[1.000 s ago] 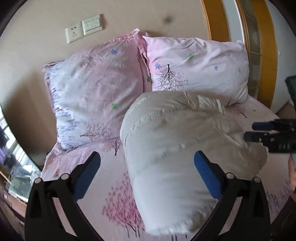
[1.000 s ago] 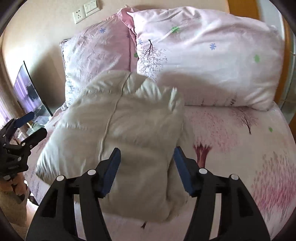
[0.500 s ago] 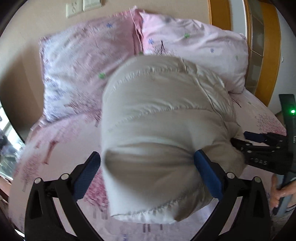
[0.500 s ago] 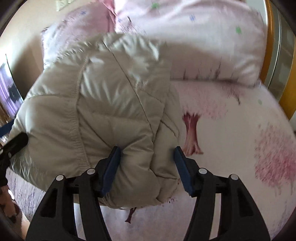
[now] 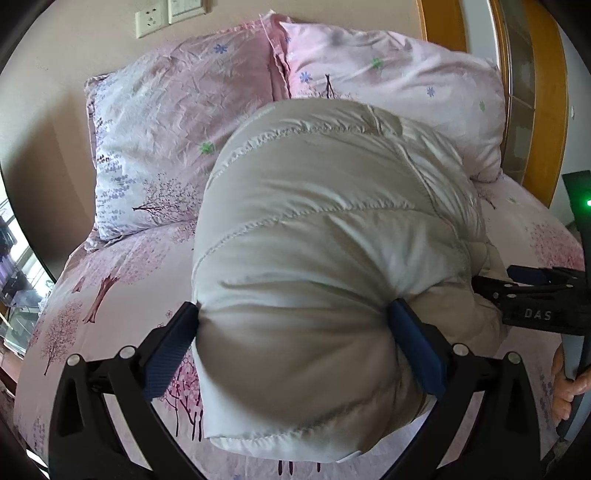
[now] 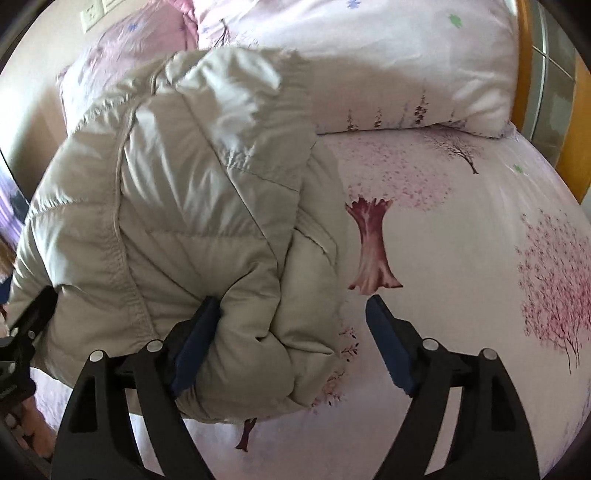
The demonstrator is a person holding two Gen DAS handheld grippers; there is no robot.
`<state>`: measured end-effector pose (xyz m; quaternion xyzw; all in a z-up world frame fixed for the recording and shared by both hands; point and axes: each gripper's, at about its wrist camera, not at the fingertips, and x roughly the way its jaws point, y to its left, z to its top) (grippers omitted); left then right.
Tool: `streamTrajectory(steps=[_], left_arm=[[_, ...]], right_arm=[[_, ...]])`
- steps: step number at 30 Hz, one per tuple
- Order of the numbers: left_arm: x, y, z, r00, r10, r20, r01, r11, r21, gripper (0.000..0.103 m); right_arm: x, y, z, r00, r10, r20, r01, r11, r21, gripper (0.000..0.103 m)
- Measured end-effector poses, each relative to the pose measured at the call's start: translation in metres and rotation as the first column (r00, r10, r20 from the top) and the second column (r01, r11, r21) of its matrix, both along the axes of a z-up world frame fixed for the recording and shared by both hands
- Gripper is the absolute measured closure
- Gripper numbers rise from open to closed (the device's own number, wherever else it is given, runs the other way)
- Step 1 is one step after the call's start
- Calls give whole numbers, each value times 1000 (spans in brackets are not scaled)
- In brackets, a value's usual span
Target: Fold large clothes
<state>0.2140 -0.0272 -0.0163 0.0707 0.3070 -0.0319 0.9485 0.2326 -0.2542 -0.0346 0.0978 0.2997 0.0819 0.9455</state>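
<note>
A folded cream puffer jacket (image 5: 332, 236) lies as a thick bundle on the pink bed. My left gripper (image 5: 295, 339) is wide open, its blue pads pressed against both sides of the bundle's near end. In the right wrist view the jacket (image 6: 177, 206) fills the left half. My right gripper (image 6: 291, 332) is open; its left pad touches the jacket's near corner, which bulges between the jaws, and its right pad is over bare sheet. The right gripper also shows at the right edge of the left wrist view (image 5: 532, 295).
Two pink floral pillows (image 5: 177, 140) (image 5: 399, 81) lean against the beige wall behind the jacket. A wooden frame (image 5: 535, 92) stands at the right. The floral sheet (image 6: 461, 240) spreads right of the jacket. A wall socket (image 5: 147, 22) is above the pillows.
Both grippers have moved forward onto the jacket. The bundle, a short way ahead a second ago, now sits between the left jaws and its corner between the right jaws.
</note>
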Motion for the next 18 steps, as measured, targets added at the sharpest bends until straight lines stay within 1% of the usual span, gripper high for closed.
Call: streamTrajectory(steps=[3, 5, 6, 8, 12, 14, 16, 18], left_arm=[[-7, 5, 4, 1000, 3, 22, -3, 1000, -19, 2], [-14, 8, 10, 999, 11, 39, -10, 1000, -17, 2], [-16, 9, 12, 999, 16, 44, -16, 1000, -15, 2], [-24, 14, 18, 998, 35, 53, -34, 999, -16, 2], [-51, 34, 27, 993, 70, 98, -65, 996, -52, 2], [-62, 42, 27, 990, 95, 101, -90, 994, -54, 2], [-73, 49, 27, 989, 112, 100, -106, 992, -62, 2], [-86, 54, 24, 987, 127, 96, -121, 991, -64, 2]], right_arm=[[-14, -1, 8, 999, -20, 33, 20, 1000, -2, 20], [-25, -4, 13, 998, -38, 48, 37, 999, 19, 13], [-29, -6, 15, 997, -56, 50, 55, 998, 21, 6], [-40, -10, 18, 993, -95, 67, 94, 995, 23, 2], [-65, -10, 24, 980, -159, 122, 158, 987, 15, 1], [-80, -7, 27, 968, -197, 154, 199, 980, 1, 1], [-90, -4, 27, 965, -203, 168, 205, 979, 4, 1], [-102, 2, 26, 966, -179, 187, 180, 984, 13, 1]])
